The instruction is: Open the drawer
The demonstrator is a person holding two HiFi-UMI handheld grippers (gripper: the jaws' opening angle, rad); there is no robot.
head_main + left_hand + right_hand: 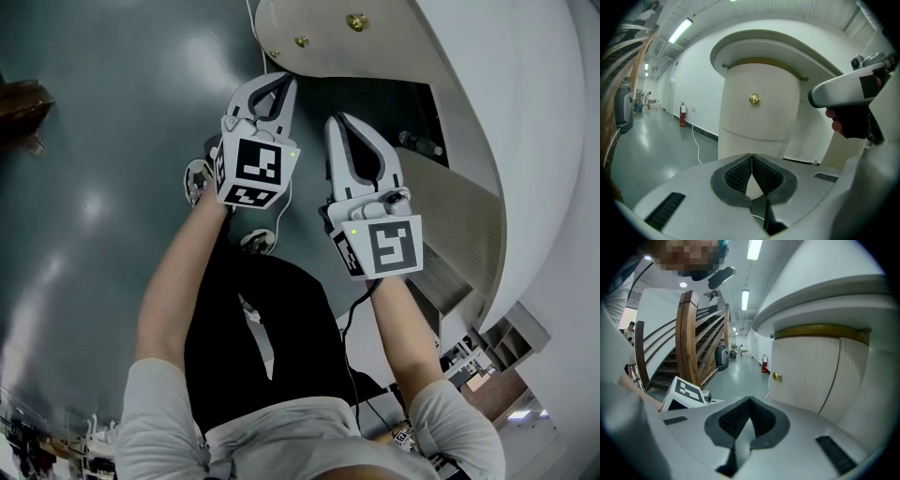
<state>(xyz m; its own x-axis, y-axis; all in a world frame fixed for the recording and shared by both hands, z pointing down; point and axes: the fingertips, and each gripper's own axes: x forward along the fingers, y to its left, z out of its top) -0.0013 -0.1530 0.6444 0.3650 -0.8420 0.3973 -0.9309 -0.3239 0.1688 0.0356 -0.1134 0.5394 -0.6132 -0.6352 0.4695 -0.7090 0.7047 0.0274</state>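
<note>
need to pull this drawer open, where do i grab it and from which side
Grip the brass knob on the drawer front: it is the only part standing out from that smooth, curved panel. Come straight at it from the front and close on its sides. The left gripper faces it, but its fingers are shut, so they would likely need opening first.

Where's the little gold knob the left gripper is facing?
In the left gripper view, the gold knob sits mid-frame on the curved cream front, just under the overhanging top.
</note>
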